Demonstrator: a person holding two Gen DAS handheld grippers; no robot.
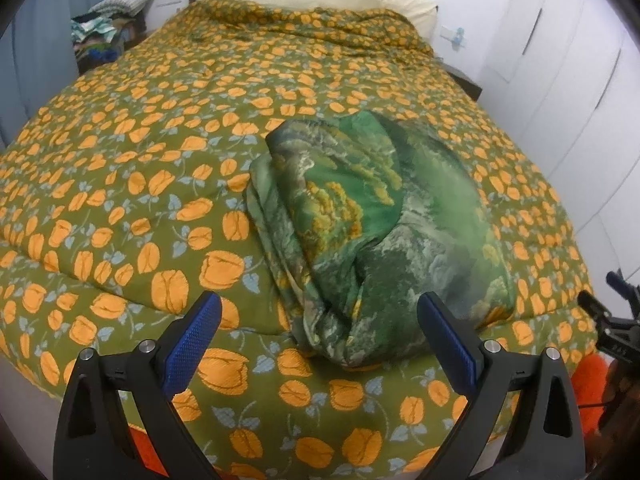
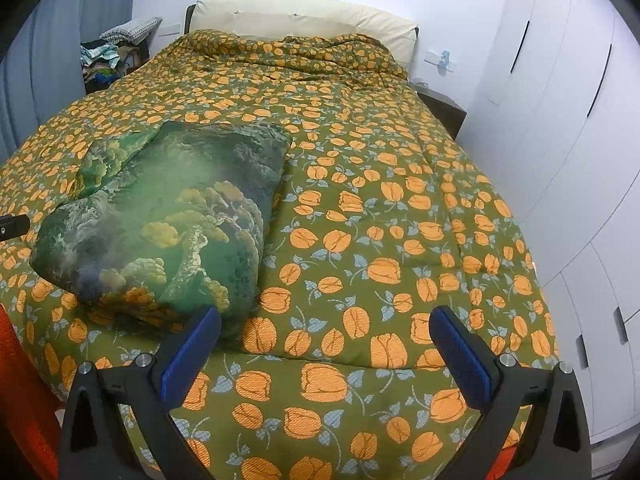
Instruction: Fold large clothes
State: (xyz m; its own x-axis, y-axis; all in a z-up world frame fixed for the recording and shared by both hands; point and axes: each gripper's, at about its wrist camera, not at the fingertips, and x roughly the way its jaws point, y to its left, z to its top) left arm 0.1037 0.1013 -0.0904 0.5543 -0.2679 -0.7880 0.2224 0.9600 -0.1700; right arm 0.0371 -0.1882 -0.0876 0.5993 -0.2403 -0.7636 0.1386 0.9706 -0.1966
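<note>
— Both grippers spread wide, empty: left gripper, right gripper.
— And the green garment?
— Bundled at twelve o'clock of the left one, on the floral quilt. I'd pinch one edge, not the bulk.
— Room?
— White wardrobe at three o'clock.

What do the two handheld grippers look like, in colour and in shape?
The two look alike. The left gripper and the right gripper each have two curved black plastic arms ending in flat blue pads with a fine dotted texture. Round silver bolt heads sit at the joints. No cables, markings or sleeves show clearly.
</note>
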